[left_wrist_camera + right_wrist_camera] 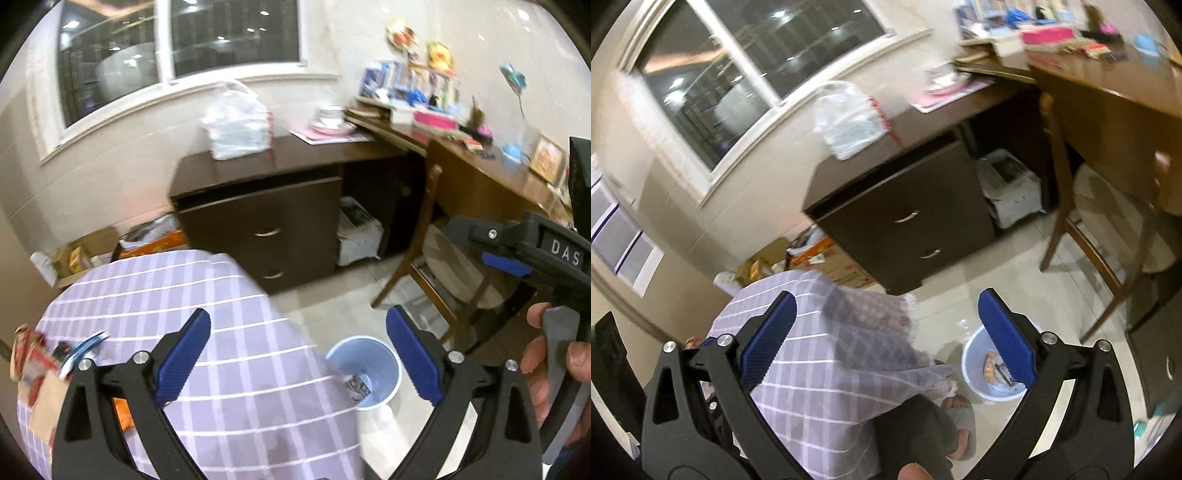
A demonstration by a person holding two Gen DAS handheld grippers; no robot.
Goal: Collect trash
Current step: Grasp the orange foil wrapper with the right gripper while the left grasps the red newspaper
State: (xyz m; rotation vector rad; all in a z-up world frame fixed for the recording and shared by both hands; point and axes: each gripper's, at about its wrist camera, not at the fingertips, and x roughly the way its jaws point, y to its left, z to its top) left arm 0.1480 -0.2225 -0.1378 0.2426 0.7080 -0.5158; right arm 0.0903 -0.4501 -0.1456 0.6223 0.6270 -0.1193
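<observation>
My left gripper (pixel 298 314) hangs open and empty above the edge of a round table with a purple checked cloth (pixel 221 369). Past that edge, a light blue bin (pixel 389 363) stands on the floor with a crumpled wrapper (pixel 356 386) inside. Litter lies at the table's left: a red wrapper (pixel 29 354), a blue and white piece (pixel 86 345) and an orange piece (pixel 123 413). My right gripper (pixel 887 295) is open too, with nothing between its pads. It is high over the cloth (pixel 812 369) and the bin (pixel 975 350), which holds an orange scrap (pixel 990 367).
A dark drawer cabinet (pixel 266 221) with a white plastic bag (pixel 236 125) on top stands by the window wall. A wooden chair (pixel 424 258) and a cluttered desk (pixel 498 173) lie right. Cardboard boxes (pixel 92 251) sit behind the table. A slippered foot (pixel 960 417) is beside the bin.
</observation>
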